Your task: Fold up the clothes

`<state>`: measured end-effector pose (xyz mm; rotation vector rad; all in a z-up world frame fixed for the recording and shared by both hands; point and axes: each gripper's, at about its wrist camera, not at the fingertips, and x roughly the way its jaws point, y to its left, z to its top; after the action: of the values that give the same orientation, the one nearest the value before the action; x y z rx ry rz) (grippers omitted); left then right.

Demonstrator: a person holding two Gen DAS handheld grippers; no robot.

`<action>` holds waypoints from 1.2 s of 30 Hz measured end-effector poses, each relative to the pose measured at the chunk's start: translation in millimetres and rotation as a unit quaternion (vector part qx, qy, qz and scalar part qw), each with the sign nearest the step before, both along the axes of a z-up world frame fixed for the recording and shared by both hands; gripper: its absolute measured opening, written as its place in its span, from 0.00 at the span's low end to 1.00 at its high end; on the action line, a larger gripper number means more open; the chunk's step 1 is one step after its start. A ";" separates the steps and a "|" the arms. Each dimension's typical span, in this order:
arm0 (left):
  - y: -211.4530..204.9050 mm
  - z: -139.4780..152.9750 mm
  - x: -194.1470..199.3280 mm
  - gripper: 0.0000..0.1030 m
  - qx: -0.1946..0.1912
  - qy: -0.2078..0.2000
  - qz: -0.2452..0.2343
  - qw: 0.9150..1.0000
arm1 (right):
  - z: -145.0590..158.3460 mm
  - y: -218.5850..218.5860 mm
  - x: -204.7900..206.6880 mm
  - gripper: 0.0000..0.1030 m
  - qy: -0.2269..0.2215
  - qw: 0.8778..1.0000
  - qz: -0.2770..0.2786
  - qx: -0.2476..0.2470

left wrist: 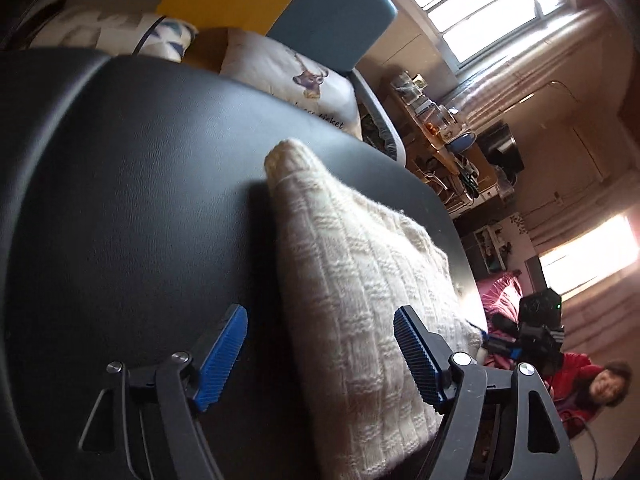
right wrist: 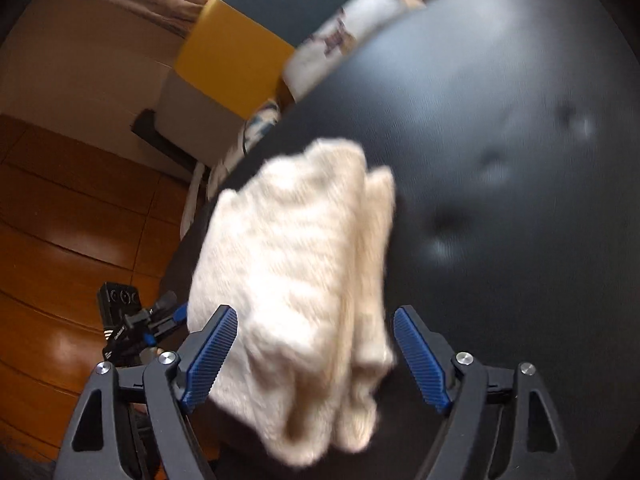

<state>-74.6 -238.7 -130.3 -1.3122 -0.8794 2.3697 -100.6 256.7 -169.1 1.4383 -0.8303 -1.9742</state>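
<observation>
A cream knitted garment [left wrist: 352, 264], folded into a thick bundle, lies on a black leather-like tabletop [left wrist: 140, 180] near its edge. My left gripper [left wrist: 320, 356] stands open around one end of the bundle. Its left blue pad [left wrist: 224, 356] is clear of the cloth and the other pad sits at the cloth's side. In the blurred right wrist view, the same folded garment [right wrist: 296, 240] lies between the spread fingers of my right gripper [right wrist: 316, 356], which is open on the tabletop [right wrist: 500, 160]. Neither gripper's pads pinch the cloth.
White printed cushions [left wrist: 292, 76] and a blue chair back [left wrist: 336, 12] stand beyond the table's far edge, beside a yellow panel [right wrist: 236, 56]. A wooden floor [right wrist: 60, 208] lies past the table edge. A person in red [left wrist: 580, 388] sits low at the right.
</observation>
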 end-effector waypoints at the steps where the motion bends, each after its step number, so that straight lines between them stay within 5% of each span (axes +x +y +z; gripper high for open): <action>1: 1.3 -2.4 1.2 0.75 0.005 -0.003 0.000 1.000 | -5.7 -2.3 -1.2 0.80 -0.010 1.000 0.006 -0.010; 6: 8.9 -11.8 -9.4 0.78 0.048 -0.025 -0.017 0.998 | -31.0 -12.1 -9.4 0.80 -0.051 0.998 0.018 -0.016; 20: 30.3 -36.1 -34.3 0.85 0.104 -0.070 -0.035 0.991 | -30.4 -39.2 -27.3 0.82 -0.031 0.995 0.100 0.002; 24: 33.8 -34.7 -38.2 0.86 0.100 -0.078 -0.046 0.991 | -32.6 -30.7 -25.0 0.51 -0.036 0.995 0.090 0.010; 28: 39.0 -36.5 -35.8 0.71 0.098 -0.076 -0.050 0.991 | -35.1 -34.0 -19.4 0.43 -0.029 0.994 0.101 -0.009; 31: 39.3 -38.4 -30.7 0.61 0.102 -0.072 -0.041 0.991 | -38.2 -36.6 -20.1 0.47 -0.037 0.992 0.116 -0.026; 36: 38.1 -40.1 -31.0 0.60 0.106 -0.076 -0.034 0.991 | -30.1 -49.4 -14.5 0.57 0.005 0.990 0.142 -0.005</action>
<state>-105.6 -200.6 -170.4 -1.4246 -1.0775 2.0810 -115.1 207.2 -199.2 1.4515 -0.5928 -1.7577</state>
